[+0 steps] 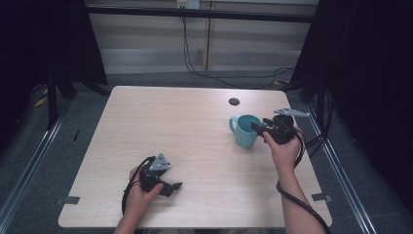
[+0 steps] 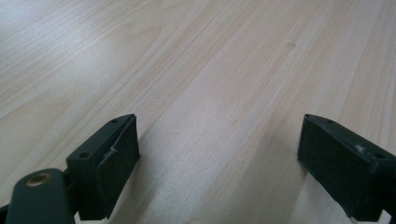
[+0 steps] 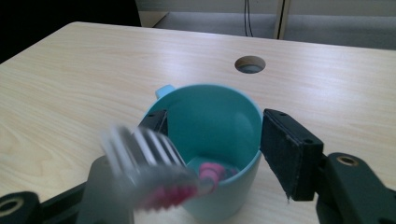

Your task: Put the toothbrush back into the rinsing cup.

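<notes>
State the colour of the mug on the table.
The mug is teal, seen best in the right gripper view.

The bench has a pale wood-grain top, smooth with a soft sheen where light falls on it. The teal cup looks like smooth, faintly glossy plastic, and the blurred fork leaning at its rim shows shiny metal-looking tines above a pink handle that looks like plastic. The left hand-held gripper and right hand-held gripper have matt black jaws faced with rough, dull pads.
</notes>
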A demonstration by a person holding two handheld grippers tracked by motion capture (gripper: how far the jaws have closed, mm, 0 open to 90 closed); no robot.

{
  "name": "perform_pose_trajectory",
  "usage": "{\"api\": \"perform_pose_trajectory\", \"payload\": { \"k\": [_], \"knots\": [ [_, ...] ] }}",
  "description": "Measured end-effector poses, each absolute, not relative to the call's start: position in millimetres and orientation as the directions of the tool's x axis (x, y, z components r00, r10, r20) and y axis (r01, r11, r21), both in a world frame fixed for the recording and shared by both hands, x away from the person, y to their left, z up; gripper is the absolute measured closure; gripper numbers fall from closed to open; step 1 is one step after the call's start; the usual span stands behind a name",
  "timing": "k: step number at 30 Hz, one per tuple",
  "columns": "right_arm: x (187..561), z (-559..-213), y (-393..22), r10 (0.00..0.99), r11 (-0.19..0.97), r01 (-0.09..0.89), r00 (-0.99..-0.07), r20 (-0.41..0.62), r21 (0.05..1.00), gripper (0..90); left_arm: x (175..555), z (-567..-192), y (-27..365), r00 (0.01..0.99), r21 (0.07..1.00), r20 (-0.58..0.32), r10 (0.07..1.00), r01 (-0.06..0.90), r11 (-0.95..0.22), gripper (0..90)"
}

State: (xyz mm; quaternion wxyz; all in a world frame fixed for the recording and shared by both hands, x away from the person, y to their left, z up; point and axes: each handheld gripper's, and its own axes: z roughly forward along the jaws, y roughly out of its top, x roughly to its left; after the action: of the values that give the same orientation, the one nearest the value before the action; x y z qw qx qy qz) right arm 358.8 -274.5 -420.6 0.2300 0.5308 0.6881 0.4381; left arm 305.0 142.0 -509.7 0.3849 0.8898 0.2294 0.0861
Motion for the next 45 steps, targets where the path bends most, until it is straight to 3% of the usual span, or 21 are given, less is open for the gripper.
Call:
{"api": "perform_pose_trajectory", "payload": {
  "k": [45],
  "knots": [
    [330, -430, -261, 0.899, 0.147, 0.54, -0.423, 0.116, 0.829, 29.6, 305, -510, 142, 0.879, 0.725, -0.024, 0.476, 0.343, -0.597, 12.4]
  ]
}}
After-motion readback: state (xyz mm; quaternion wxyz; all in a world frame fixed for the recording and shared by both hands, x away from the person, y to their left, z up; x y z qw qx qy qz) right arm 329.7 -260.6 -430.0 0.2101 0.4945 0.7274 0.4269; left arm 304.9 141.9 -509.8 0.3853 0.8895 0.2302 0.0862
